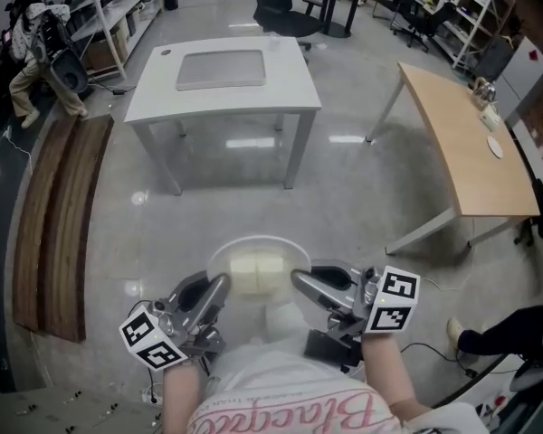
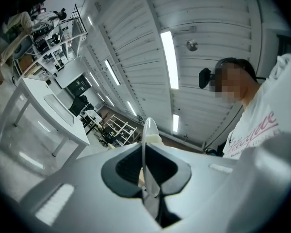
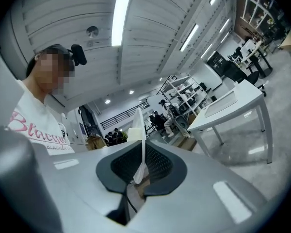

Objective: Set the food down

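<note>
Both tongs were locked on. The left tongs (image 1: pixel 219 286) pinched the left rim of the clear plate (image 1: pixel 253 240) and the right tongs (image 1: pixel 300 280) pinched its right rim. Each pair of jaws was pressed together on that thin edge, with nothing else between them. The plate hung in the air just in front of the person (image 1: pixel 290 405), over the floor (image 1: pixel 344 197), and the pale food (image 1: pixel 258 274) sat in its middle.

By my reading this was the carrying step, with nothing set down yet. Straight ahead and further off stood the white tabletop (image 1: pixel 290 89), well apart from the plate, with a grey tray (image 1: pixel 222 69) lying on it. A wooden tabletop (image 1: pixel 471 152) waited at the far right.

The next move, I'd say, called for bringing the plate forward with both ends level so the food didn't slide. It then needed lowering flat onto a free stretch of tabletop, and only after that should the jaws ease apart.
</note>
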The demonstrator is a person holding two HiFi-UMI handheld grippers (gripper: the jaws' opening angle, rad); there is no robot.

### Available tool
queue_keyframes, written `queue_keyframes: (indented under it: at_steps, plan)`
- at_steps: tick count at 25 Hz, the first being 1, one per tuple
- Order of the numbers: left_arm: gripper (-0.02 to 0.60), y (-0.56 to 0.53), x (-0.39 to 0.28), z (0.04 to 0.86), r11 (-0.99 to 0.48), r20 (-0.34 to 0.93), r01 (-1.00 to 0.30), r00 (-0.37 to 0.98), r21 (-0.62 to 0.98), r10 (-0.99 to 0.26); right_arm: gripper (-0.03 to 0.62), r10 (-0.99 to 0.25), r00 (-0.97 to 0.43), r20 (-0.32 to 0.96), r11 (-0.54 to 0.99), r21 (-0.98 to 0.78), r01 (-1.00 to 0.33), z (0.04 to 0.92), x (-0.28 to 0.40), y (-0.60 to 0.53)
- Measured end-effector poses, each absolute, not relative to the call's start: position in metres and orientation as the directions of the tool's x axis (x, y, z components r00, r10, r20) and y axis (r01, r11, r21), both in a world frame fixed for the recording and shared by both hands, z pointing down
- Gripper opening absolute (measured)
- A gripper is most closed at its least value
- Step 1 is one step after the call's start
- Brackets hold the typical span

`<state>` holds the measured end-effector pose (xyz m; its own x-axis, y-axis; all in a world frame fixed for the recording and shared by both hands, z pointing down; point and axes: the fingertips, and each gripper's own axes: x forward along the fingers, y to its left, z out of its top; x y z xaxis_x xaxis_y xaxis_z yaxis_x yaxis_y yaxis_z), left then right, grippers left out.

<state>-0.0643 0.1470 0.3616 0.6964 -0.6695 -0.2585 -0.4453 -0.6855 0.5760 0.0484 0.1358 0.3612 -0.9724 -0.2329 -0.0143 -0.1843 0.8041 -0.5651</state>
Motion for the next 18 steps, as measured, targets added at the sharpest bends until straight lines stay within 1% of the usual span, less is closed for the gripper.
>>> queue_keyframes:
  at_steps: [5,12,18]
  plan:
    - [0.015,0.104,-0.071,0.357,-0.682,-0.246,-0.477,0.689,0.555,-0.682,0.011,-0.23,-0.973,0.009,0.81,-0.553,-0.196,0.357,0.04,0.09]
    - [0.035,0.043,-0.062,0.355,-0.68,-0.176,-0.584,0.688,0.443,-0.704,0.009,-0.186,-0.982,0.019,0.819,-0.549,-0.166,0.353,0.048,0.022]
    - [0.046,-0.005,-0.054,0.341,-0.687,-0.231,-0.565,0.671,0.457,-0.705,0.011,-0.159,-0.987,0.009,0.826,-0.547,-0.138,0.345,0.058,-0.031]
